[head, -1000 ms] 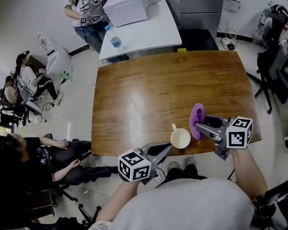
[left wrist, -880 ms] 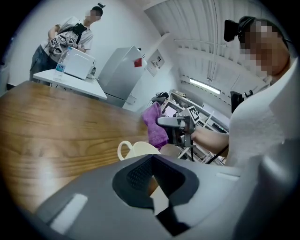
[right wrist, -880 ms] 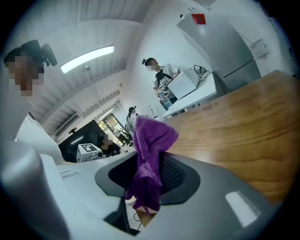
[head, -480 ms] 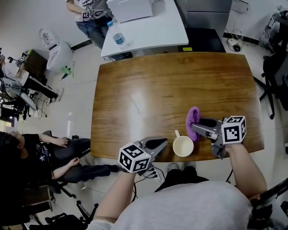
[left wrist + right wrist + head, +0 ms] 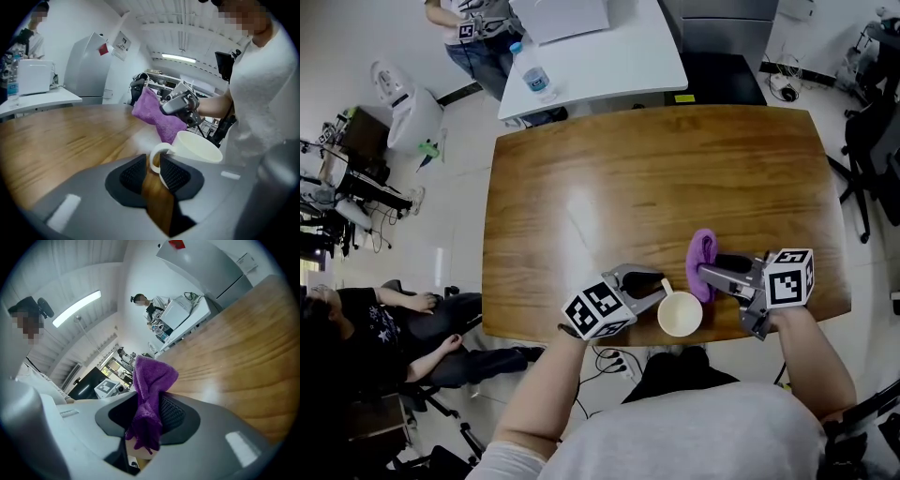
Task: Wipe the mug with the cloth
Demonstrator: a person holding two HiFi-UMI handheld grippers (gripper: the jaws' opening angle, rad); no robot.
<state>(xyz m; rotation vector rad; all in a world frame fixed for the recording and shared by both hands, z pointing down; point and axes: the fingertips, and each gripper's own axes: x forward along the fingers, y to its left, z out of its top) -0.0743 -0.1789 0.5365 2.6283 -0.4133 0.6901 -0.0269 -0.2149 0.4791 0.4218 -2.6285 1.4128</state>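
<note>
A cream mug [image 5: 680,314] stands on the wooden table [image 5: 628,169], close to its near edge. My left gripper [image 5: 659,287] comes in from the left, shut on the mug's handle [image 5: 156,158]; the left gripper view shows the handle pinched between the pads [image 5: 174,174]. My right gripper [image 5: 709,269] is shut on a purple cloth [image 5: 703,258], which it holds just right of and behind the mug. In the right gripper view the cloth [image 5: 152,376] bunches up out of the jaws. From the left gripper view the cloth [image 5: 157,115] hangs right behind the mug [image 5: 199,147].
A white table [image 5: 609,56] with a water bottle [image 5: 532,77] and a white box [image 5: 561,14] stands past the far edge. People sit on the floor side at left [image 5: 356,319] and one stands at the back [image 5: 469,28]. Office chairs [image 5: 872,141] are at the right.
My left gripper has come up from below the table's near edge and closed on the mug's handle. The right gripper with the cloth has stayed beside the mug.
</note>
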